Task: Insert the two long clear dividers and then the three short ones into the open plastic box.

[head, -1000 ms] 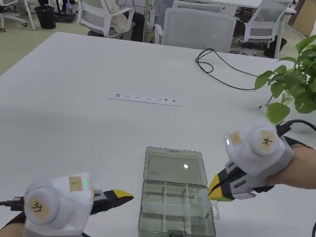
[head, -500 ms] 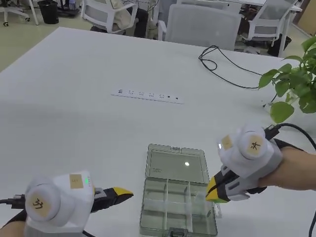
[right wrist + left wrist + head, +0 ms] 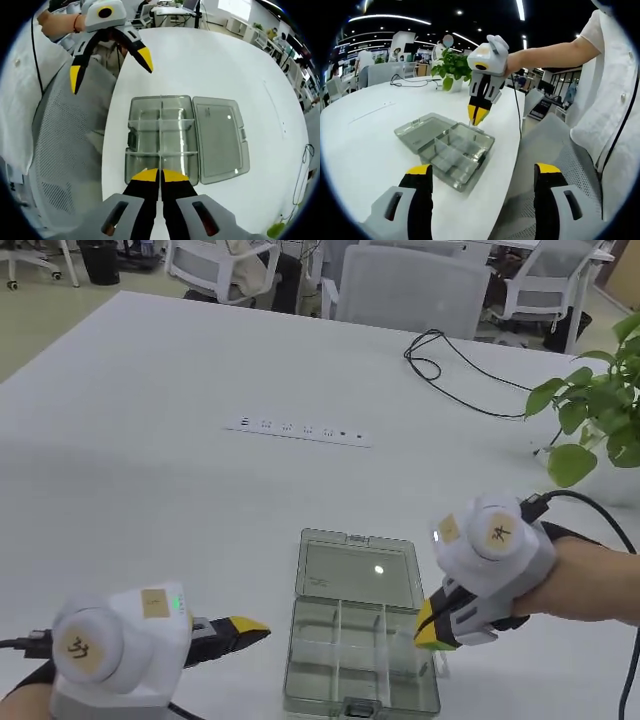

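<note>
We are at a broad white table (image 3: 150,440) in an open office, with mesh chairs (image 3: 400,290) along its far edge. The right gripper (image 3: 160,176) has its black, yellow-tipped fingers (image 3: 148,176) clenched flat against each other. We cannot tell whether anything thin and clear is nipped between them. The tips sit right at one short end wall of the plastic box (image 3: 145,137); in the head view that is the box's right edge. The left gripper (image 3: 483,170) is released, its jaws spread wide with nothing between them. It hovers apart from the box on its left, tips pointing towards it.

The box is a shallow, smoky translucent tray with rounded corners, lying near the table's front edge between the two grippers. Its flat lid (image 3: 217,135), hinged along one long side, lies fully open on the table and catches a spot of light. Clear dividers (image 3: 161,135) stand inside. One runs the length of the box down the middle and others cross it, making a grid of compartments.

Each gripper carries a white, rounded housing, and a forearm (image 3: 590,585) reaches in behind the right one. Further off on the table lie a white power strip (image 3: 297,431) and a looped black cable (image 3: 450,360). A leafy green plant (image 3: 590,410) stands at the right.
</note>
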`<state>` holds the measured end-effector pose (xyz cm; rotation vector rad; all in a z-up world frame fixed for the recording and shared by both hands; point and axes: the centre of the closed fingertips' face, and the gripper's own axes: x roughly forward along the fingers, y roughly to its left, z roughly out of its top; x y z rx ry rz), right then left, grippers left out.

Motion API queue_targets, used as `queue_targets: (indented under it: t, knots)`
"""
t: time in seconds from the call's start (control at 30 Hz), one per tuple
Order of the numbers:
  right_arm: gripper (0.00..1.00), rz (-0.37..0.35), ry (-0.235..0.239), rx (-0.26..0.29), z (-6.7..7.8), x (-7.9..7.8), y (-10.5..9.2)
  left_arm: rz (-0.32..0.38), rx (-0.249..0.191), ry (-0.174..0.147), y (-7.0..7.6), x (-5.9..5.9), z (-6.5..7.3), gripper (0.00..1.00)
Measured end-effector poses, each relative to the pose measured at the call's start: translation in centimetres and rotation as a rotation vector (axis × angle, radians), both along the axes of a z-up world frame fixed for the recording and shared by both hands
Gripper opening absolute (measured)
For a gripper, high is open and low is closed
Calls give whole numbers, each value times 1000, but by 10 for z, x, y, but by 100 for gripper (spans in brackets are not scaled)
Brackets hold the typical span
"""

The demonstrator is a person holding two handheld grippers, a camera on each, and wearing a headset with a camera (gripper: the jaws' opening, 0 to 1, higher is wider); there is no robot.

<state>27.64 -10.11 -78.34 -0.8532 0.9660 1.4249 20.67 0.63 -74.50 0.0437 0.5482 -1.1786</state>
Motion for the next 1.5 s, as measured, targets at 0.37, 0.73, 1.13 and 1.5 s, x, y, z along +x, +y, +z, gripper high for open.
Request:
queue_targets:
  t: [0.37, 0.73, 1.13, 1.5]
  knots:
    - [3, 2, -6, 23, -4, -2, 0, 6, -4, 3, 2, -1, 0, 86]
    - [3, 29, -54, 27, -22, -3, 2, 4, -5, 1, 1, -1, 1, 86]
    - [3, 36, -67, -4, -39, -4, 2, 5, -1, 3, 2, -1, 0, 87]
    - [3, 27, -65, -8, -39, -3, 1, 6, 2, 4, 4, -1, -1, 87]
